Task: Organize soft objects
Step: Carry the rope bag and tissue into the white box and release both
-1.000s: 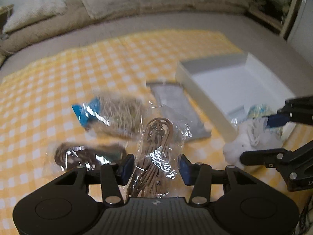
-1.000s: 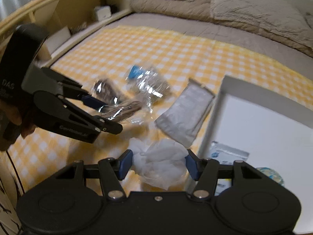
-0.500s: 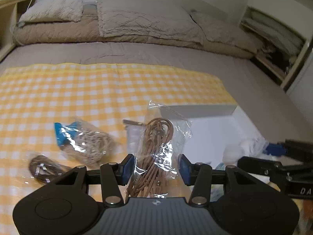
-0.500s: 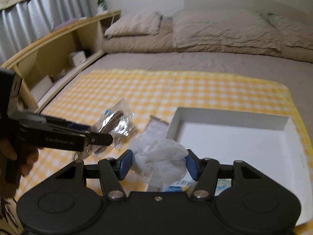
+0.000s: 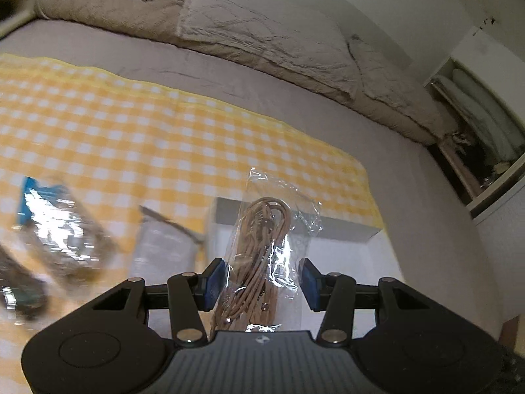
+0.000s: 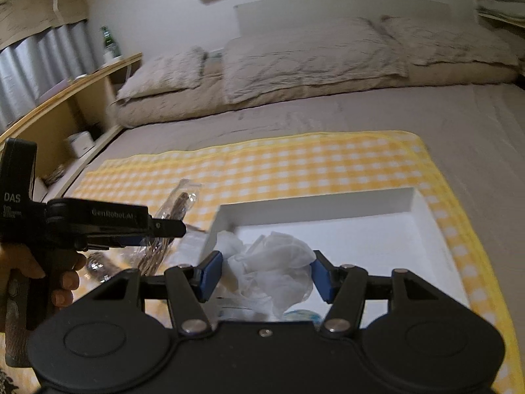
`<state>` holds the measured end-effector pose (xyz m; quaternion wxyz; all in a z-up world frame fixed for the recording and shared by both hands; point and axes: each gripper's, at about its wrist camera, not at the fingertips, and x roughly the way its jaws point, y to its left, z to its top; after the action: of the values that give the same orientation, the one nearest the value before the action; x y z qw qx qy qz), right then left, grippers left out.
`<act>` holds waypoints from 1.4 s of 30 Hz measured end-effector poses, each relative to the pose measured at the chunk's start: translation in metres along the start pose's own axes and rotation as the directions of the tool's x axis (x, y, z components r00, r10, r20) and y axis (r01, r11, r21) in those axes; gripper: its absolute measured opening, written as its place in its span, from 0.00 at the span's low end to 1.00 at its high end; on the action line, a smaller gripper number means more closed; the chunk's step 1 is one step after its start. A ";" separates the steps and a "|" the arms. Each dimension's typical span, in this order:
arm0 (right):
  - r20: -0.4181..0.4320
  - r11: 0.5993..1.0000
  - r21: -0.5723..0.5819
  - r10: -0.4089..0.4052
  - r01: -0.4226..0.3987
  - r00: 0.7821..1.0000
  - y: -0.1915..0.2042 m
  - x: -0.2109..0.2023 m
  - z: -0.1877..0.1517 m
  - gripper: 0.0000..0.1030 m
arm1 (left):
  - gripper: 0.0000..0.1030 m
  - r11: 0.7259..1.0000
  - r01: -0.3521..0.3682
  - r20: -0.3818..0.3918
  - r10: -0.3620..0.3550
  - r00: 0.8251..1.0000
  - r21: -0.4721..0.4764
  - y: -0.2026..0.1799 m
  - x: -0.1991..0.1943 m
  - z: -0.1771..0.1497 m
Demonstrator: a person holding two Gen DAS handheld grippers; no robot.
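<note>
A clear bag of tan cord (image 5: 262, 249) hangs in the air between the blue pads of my left gripper (image 5: 261, 282), which is shut on it just in front of the white box (image 5: 341, 231). My right gripper (image 6: 266, 279) is shut on a crumpled white plastic wad (image 6: 272, 262) over the near left part of the white box (image 6: 315, 208). In the right wrist view a hand (image 6: 62, 279) carries the left gripper (image 6: 175, 228) left of the box, with the cord bag (image 6: 178, 202) sticking out past its fingers.
On the yellow checked cloth (image 5: 147, 138) lie a grey packet (image 5: 164, 249), a blue-labelled bag (image 5: 49, 223) and a dark cord bag (image 5: 19, 282), all blurred. Small packets (image 6: 297, 314) lie in the box. Pillows (image 6: 311, 62) line the back and a wooden shelf (image 6: 82, 98) the left.
Both grippers have swung over toward the white box with their loads still held. The loose bags on the cloth have slid to the left of the left wrist view.
</note>
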<state>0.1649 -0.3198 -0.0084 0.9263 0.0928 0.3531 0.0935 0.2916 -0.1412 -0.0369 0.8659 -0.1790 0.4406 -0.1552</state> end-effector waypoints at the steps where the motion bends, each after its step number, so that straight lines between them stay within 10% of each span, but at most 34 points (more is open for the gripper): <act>1: -0.003 1.000 0.010 -0.010 0.010 1.000 -0.004 0.000 -0.001 0.57 | 0.49 1.000 0.013 -0.004 -0.013 1.000 -0.009 -0.002 0.006 0.000; 15: -0.060 0.989 0.111 -0.094 0.100 0.994 -0.049 -0.002 -0.013 0.58 | 0.50 0.999 -0.043 0.034 0.043 0.998 -0.018 -0.001 0.054 -0.007; 42: -0.259 0.986 0.088 -0.118 0.145 0.959 -0.073 0.021 -0.041 0.60 | 0.94 0.977 -0.070 -0.042 0.080 0.996 0.202 -0.015 0.035 -0.022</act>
<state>0.1608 -0.3806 -0.0696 0.8715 0.1053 0.4783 0.0241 0.2918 -0.1734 -0.0668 0.8735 -0.0702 0.4505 -0.1704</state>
